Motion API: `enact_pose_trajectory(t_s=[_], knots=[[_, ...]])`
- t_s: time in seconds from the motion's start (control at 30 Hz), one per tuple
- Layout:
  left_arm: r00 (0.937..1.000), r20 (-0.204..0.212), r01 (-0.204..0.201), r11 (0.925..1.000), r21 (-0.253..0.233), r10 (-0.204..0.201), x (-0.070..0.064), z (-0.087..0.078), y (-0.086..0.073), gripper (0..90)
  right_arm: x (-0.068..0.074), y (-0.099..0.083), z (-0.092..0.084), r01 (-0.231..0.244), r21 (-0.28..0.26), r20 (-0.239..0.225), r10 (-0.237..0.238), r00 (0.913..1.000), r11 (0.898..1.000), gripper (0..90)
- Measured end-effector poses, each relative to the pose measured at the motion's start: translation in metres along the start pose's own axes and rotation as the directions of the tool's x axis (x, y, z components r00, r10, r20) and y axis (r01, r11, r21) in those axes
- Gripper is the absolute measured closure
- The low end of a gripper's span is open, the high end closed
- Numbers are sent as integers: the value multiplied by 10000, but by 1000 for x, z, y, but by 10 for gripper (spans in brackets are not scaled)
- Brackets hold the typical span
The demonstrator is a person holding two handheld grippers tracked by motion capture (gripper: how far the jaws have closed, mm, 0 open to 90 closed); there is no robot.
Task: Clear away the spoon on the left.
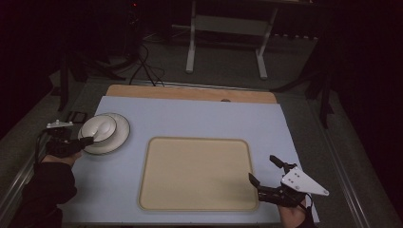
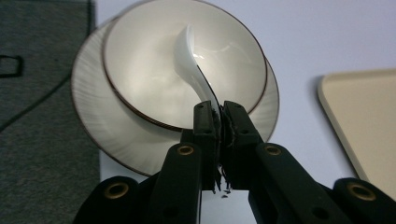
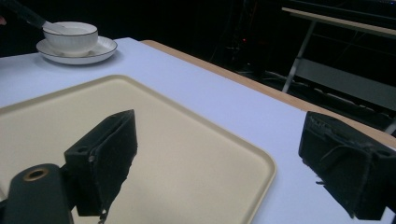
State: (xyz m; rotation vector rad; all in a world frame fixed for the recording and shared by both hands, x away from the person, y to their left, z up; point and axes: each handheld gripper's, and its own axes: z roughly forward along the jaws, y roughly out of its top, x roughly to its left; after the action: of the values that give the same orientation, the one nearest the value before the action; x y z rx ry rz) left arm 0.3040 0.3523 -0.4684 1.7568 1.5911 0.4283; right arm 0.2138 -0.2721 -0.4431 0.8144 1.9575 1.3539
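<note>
A white bowl (image 1: 99, 127) sits on a white saucer (image 1: 119, 137) at the table's left; both have a thin dark rim. A white spoon (image 2: 192, 65) rests with its scoop inside the bowl (image 2: 154, 70). My left gripper (image 2: 219, 116) is shut on the spoon's handle at the bowl's near edge, and it reaches the saucer from the left in the high view (image 1: 85, 141). A beige tray (image 1: 197, 173) lies empty at the table's middle. My right gripper (image 1: 266, 170) stands open beside the tray's right edge, with nothing between its jaws; one jaw hangs over the tray (image 3: 187, 154).
A pale blue mat (image 1: 199, 118) covers the table, with a wooden strip (image 1: 190, 93) along the far edge. Beyond the table stand a white frame (image 1: 228, 38) and cables (image 1: 145, 66) on the dark floor. The bowl (image 3: 71, 36) and saucer (image 3: 105, 49) show far off in the right gripper view.
</note>
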Motion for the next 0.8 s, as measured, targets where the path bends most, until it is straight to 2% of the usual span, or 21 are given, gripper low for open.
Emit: enact_pose_trajectory(t_s=[0.2,0.37,0.63,0.67,0.8], knots=[[10000,-14,89,9995,-304,-89,1,-9,0,859,0,0,0,29,4,-4,-29,10000,10000,114],[10000,-8,51,9995,-324,-51,1,-13,0,859,0,0,0,34,10,-4,-34,10000,10000,115],[9999,-77,119,9972,-735,-125,-4,-23,0,859,0,0,1,49,15,-21,-49,10000,10000,114],[9999,19,142,9974,-705,-141,-4,-24,1,859,0,0,1,51,23,-35,-50,10000,10000,114],[10000,21,-25,9961,-878,26,-10,-30,2,859,1,0,2,66,32,-54,-66,10000,10000,114]])
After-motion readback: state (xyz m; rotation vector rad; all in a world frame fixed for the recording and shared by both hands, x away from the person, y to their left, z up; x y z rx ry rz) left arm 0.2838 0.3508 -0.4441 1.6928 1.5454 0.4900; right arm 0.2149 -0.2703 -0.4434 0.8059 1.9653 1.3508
